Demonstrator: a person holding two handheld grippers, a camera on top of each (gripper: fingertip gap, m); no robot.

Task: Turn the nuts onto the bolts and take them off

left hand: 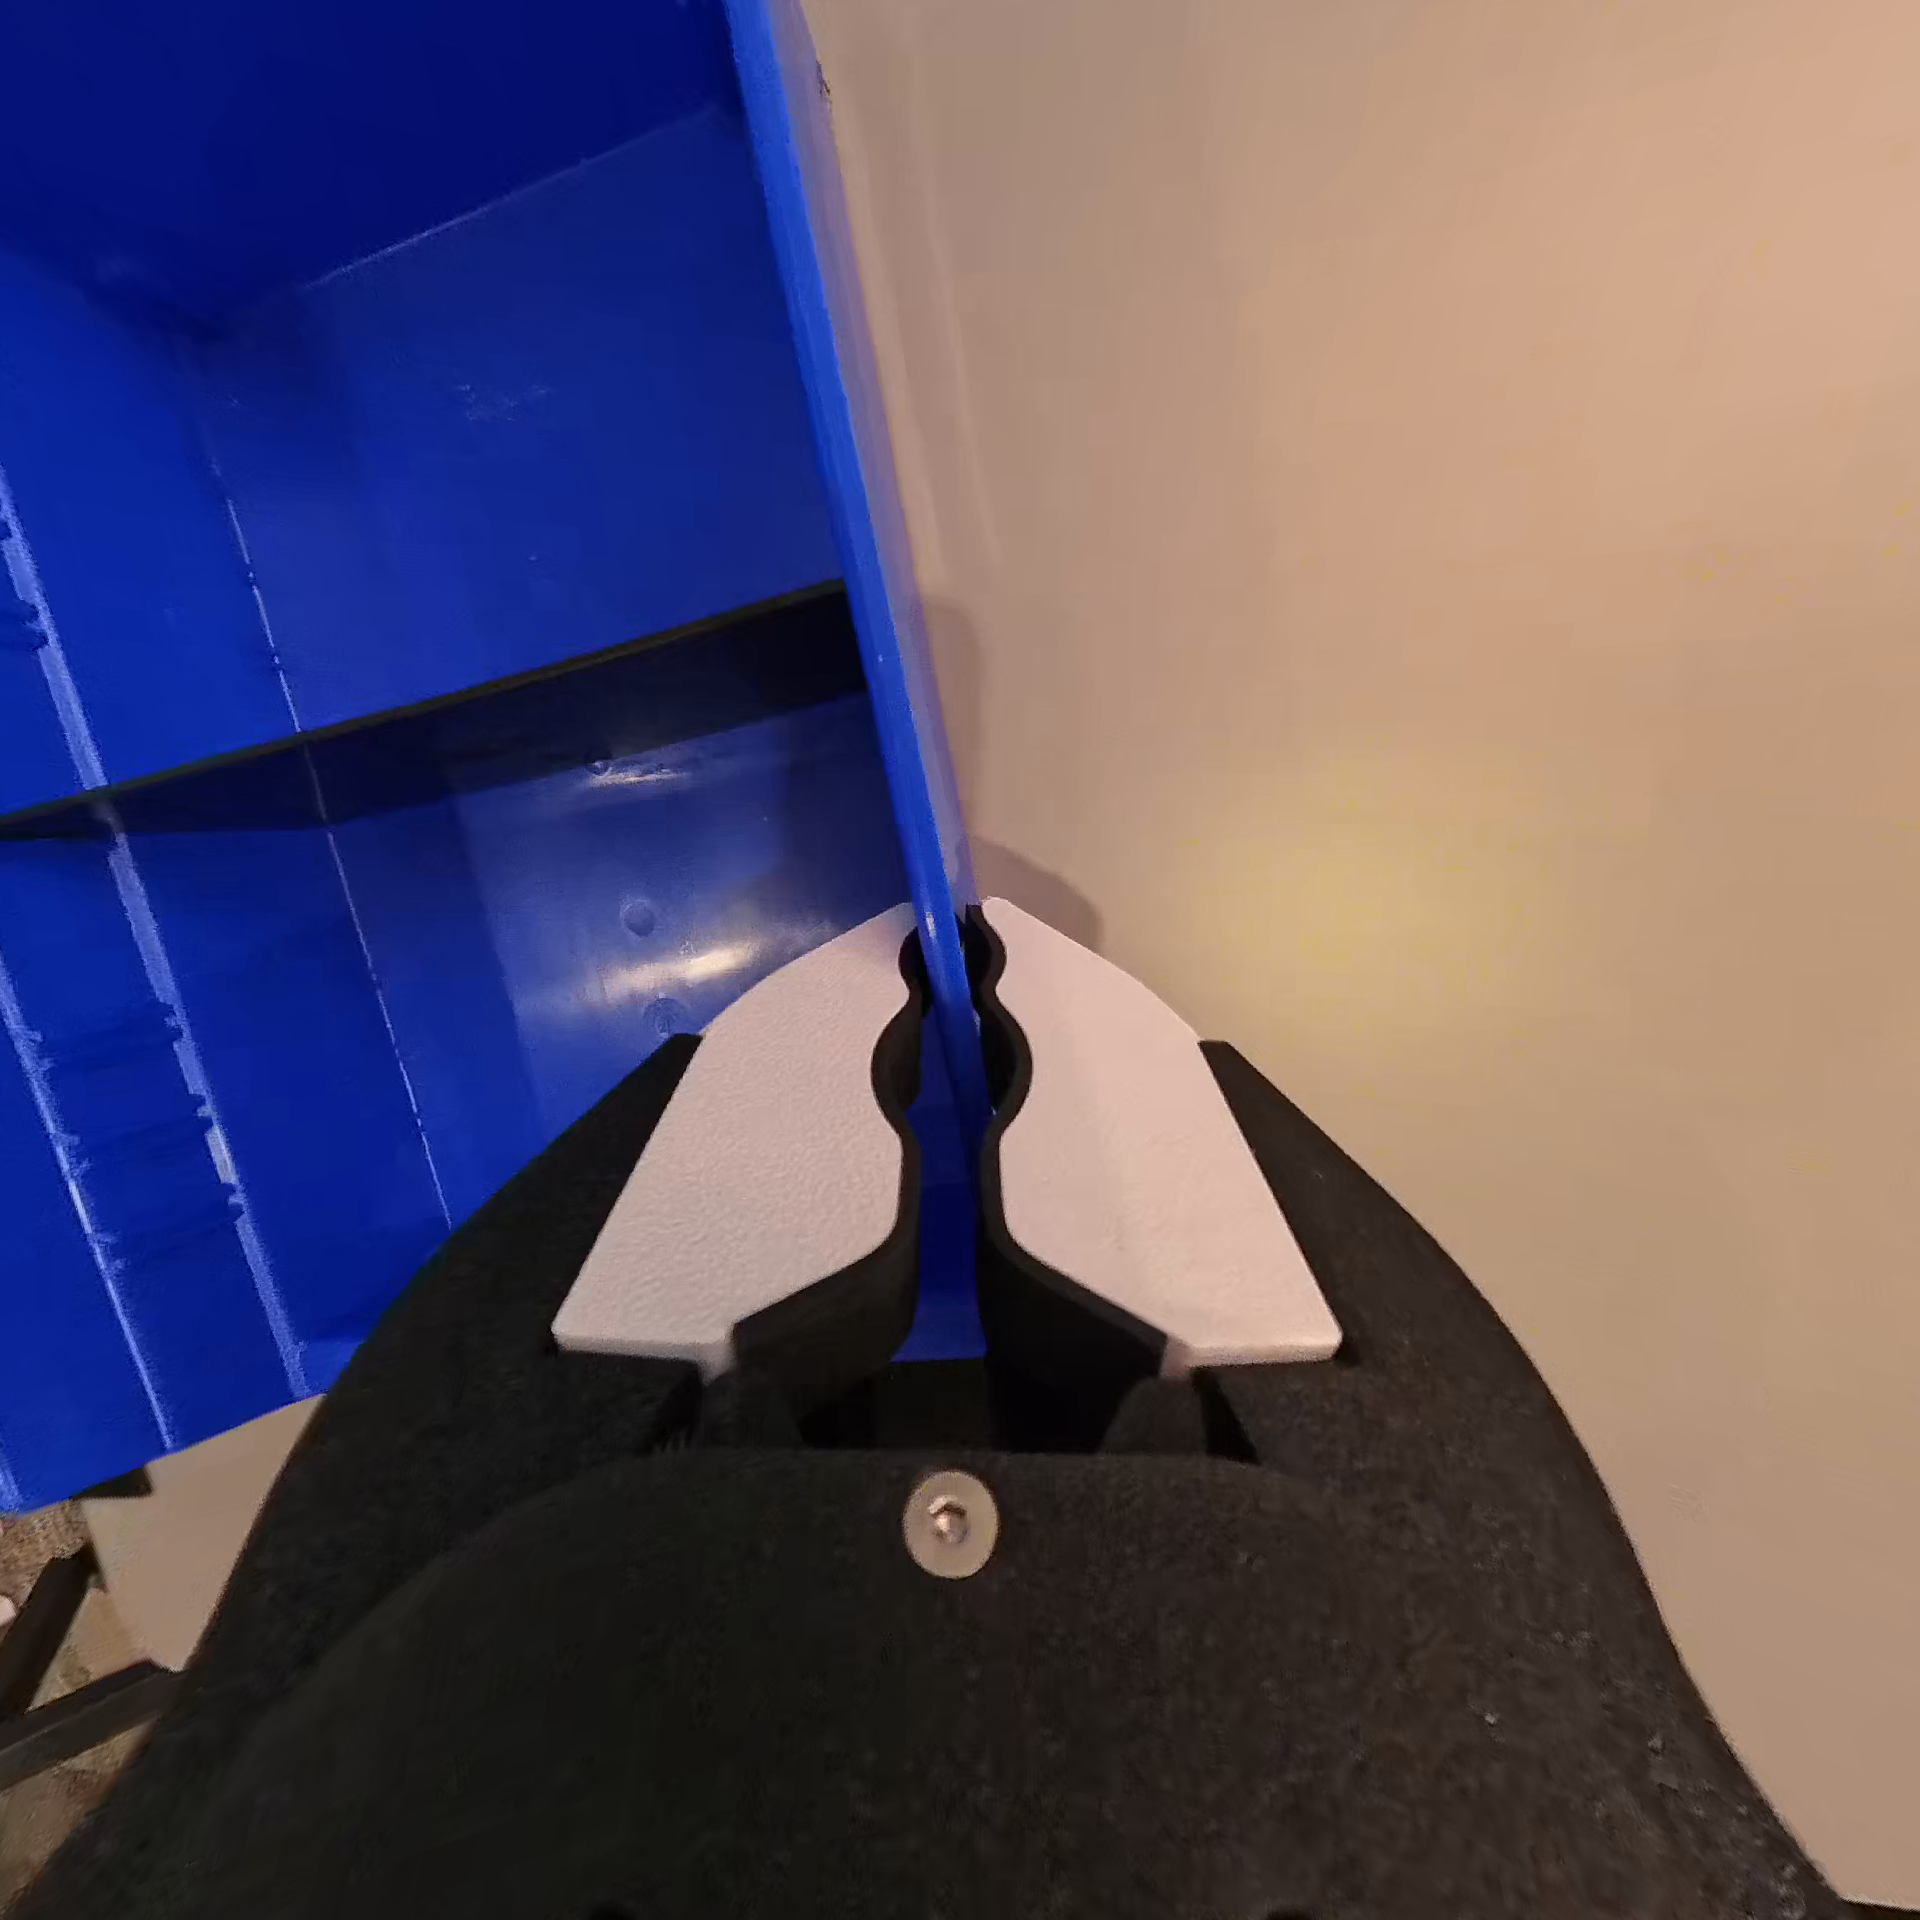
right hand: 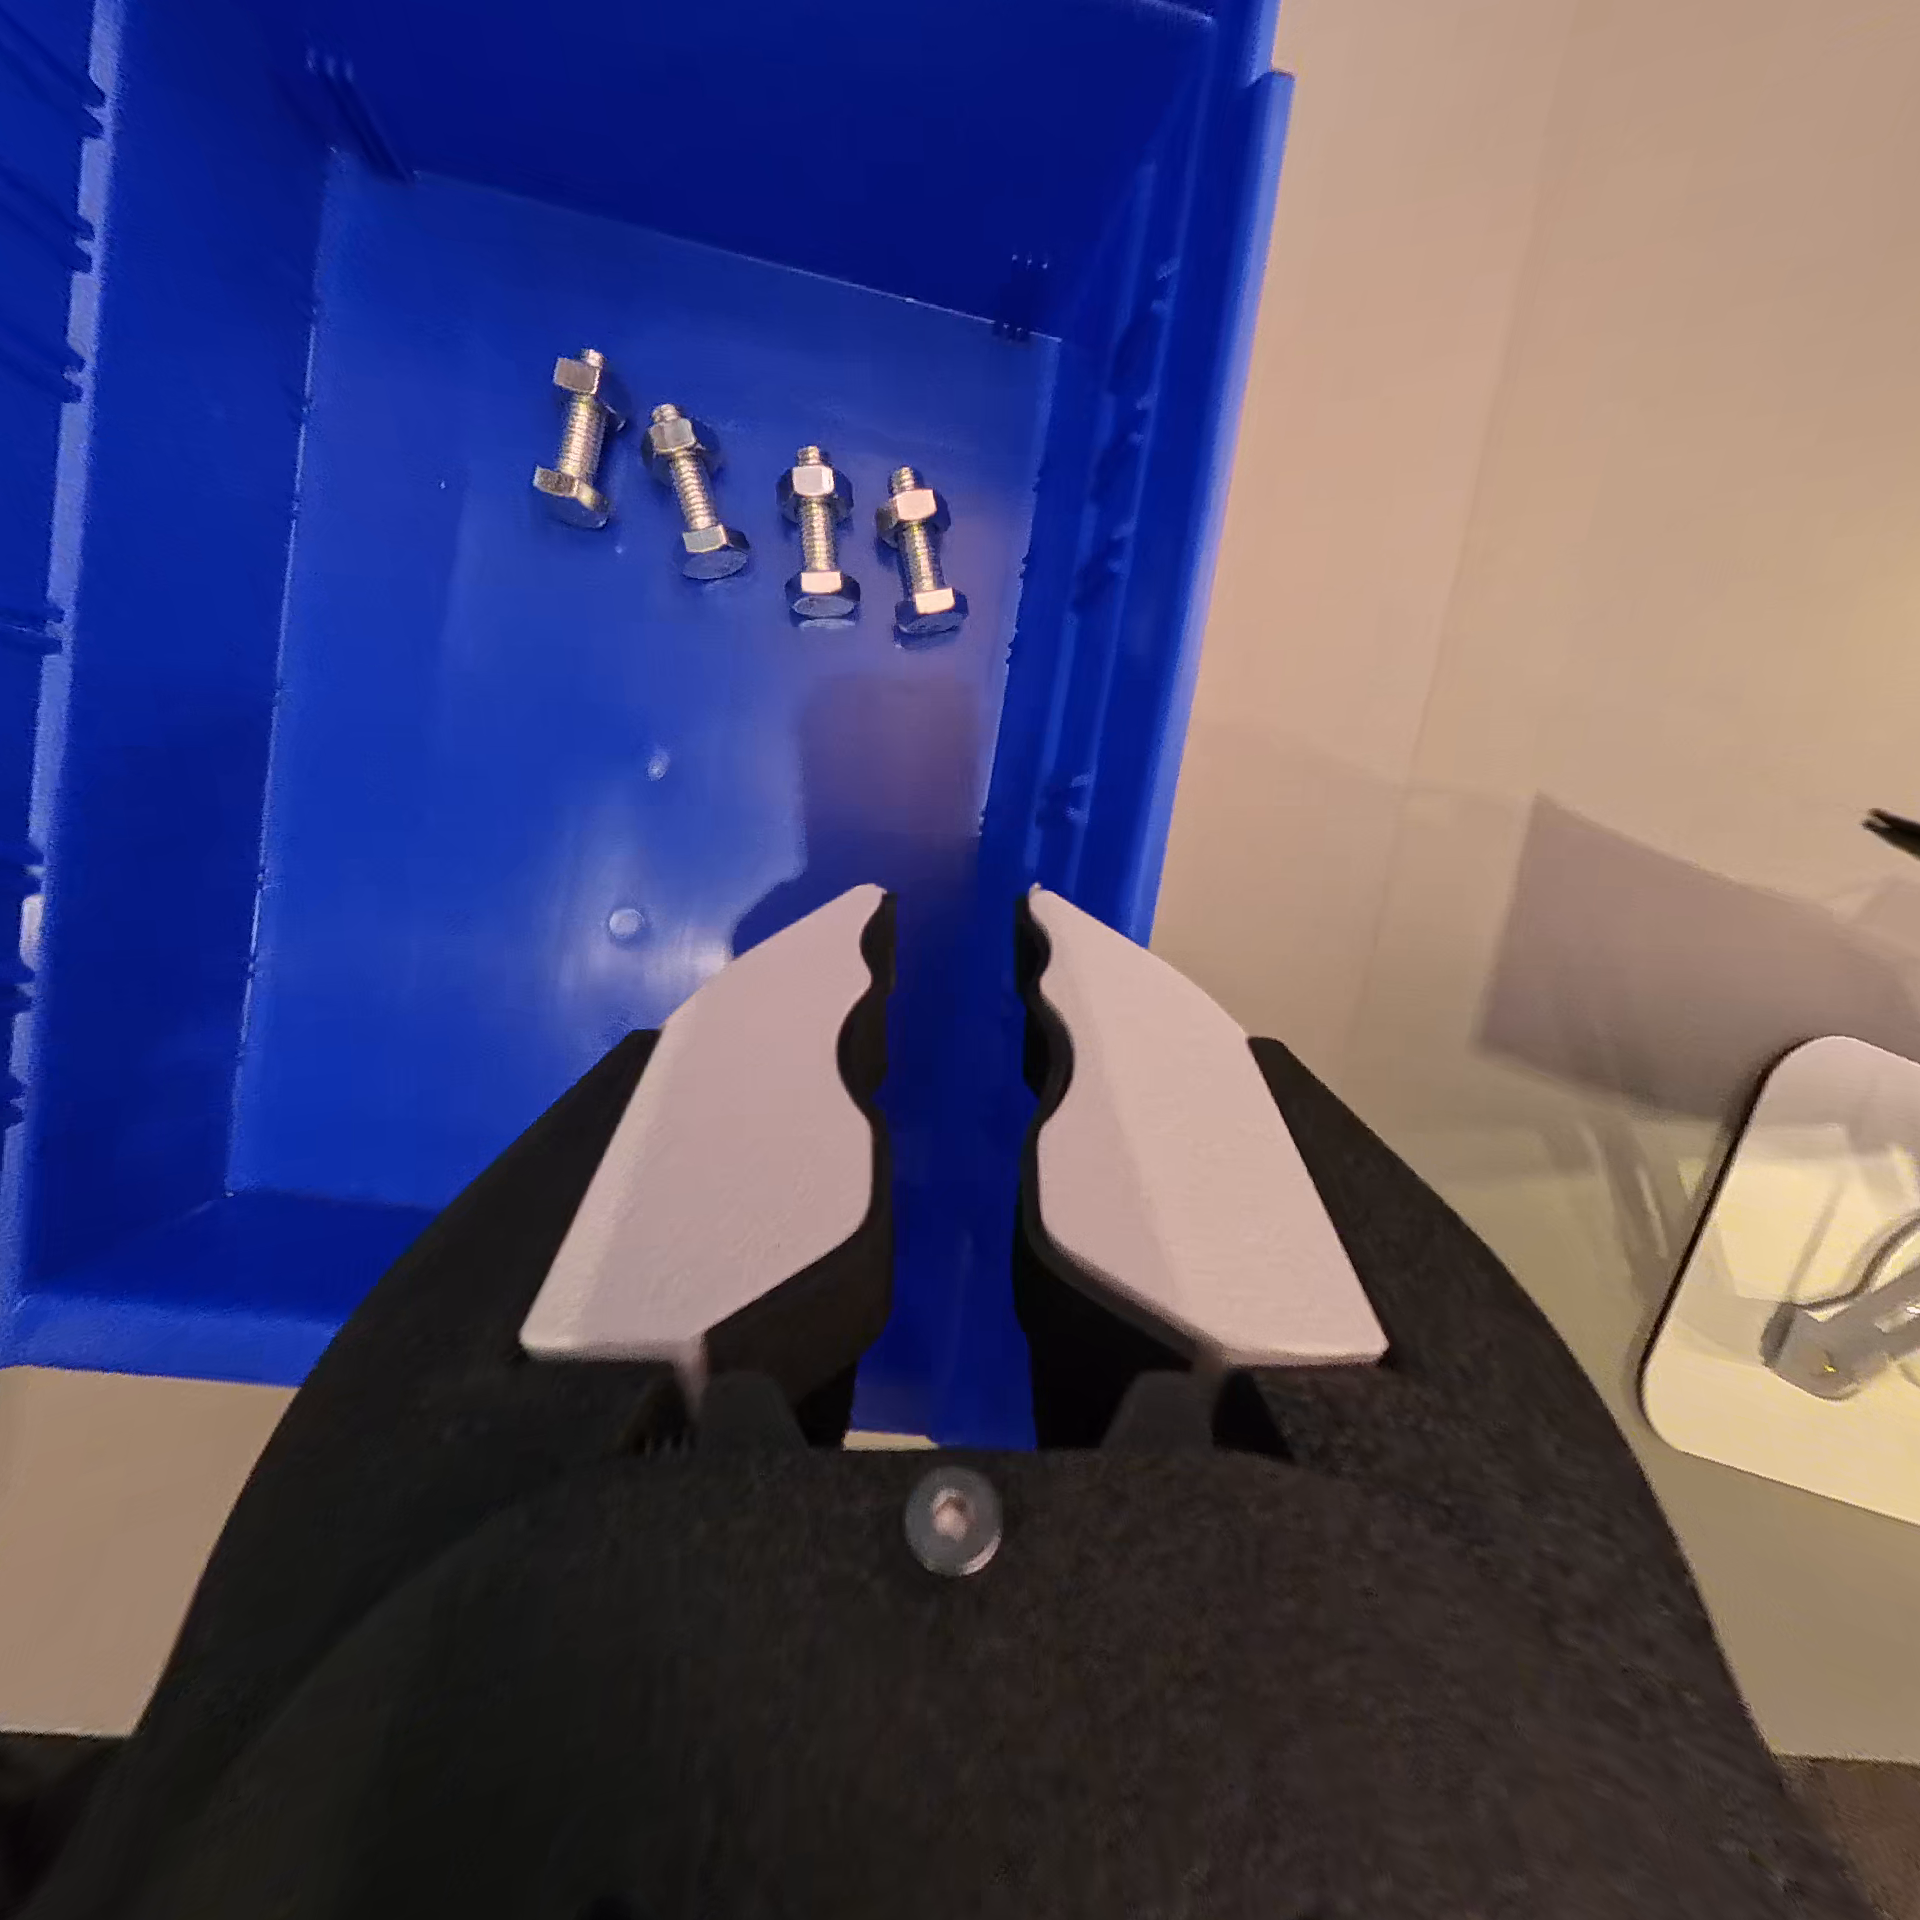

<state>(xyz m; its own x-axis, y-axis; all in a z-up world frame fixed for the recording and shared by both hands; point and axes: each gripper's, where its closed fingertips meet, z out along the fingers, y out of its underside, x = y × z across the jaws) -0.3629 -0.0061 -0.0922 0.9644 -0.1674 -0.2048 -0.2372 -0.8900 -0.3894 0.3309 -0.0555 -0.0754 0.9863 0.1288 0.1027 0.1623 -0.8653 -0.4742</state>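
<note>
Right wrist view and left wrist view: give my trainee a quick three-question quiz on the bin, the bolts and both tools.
1. How many bolts lie in the blue bin?
2. True or false: each bolt carries a nut.
3. The left tool is: A) open above the bin, B) shut on the bin wall, C) holding a bolt.

Key: 1) four, in a row; 2) true; 3) B. The right tool is open and empty.

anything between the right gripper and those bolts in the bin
Nothing visible. The right gripper is open over the blue bin, and only bare bin floor lies between its fingertips and the four bolts, each with a nut on it. The left gripper clamps the bin wall.
</note>
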